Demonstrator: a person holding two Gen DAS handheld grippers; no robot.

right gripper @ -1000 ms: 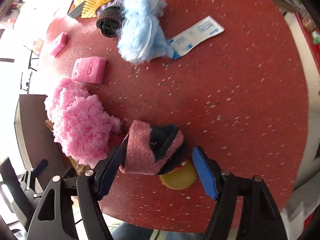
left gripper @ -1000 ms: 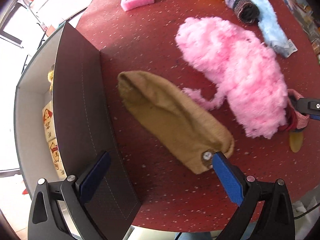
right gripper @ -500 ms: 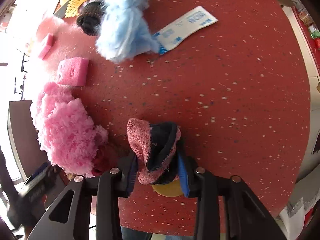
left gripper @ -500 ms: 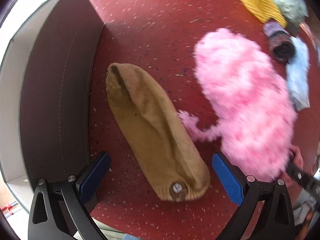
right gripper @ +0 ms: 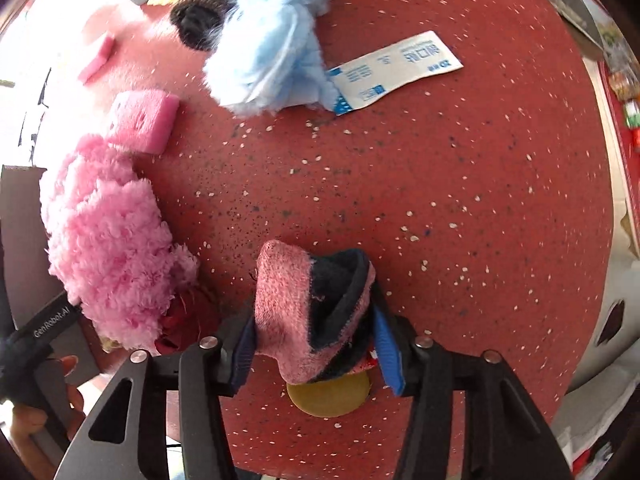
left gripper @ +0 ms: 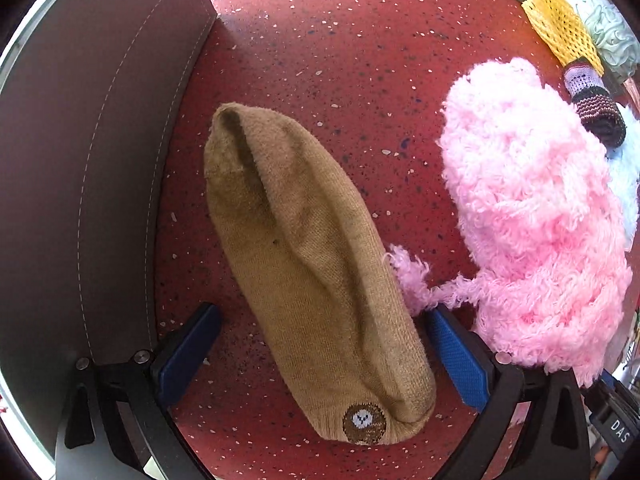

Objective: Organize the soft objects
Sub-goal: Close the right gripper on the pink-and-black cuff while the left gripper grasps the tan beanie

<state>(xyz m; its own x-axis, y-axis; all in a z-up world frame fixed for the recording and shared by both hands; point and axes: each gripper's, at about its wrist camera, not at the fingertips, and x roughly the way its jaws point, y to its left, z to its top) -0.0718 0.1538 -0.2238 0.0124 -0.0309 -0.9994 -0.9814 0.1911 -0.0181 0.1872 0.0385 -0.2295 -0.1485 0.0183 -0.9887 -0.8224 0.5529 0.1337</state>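
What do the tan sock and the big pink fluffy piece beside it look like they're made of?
The tan sock looks like fine knit, probably a cotton blend: close ribbed rows, a matte and faintly fuzzy face, and a small motif knitted in at one end. The pink fluffy piece looks like long-pile synthetic plush or chenille: loose curly tufts with a soft sheen. The fibre itself can't be confirmed from the look alone.

My left gripper [left gripper: 320,356] is hemmed in: box wall [left gripper: 92,168] just left, pink fluff [left gripper: 532,216] touching the right finger. Bare table [right gripper: 460,208] right of the sock [right gripper: 312,312], open to pass.
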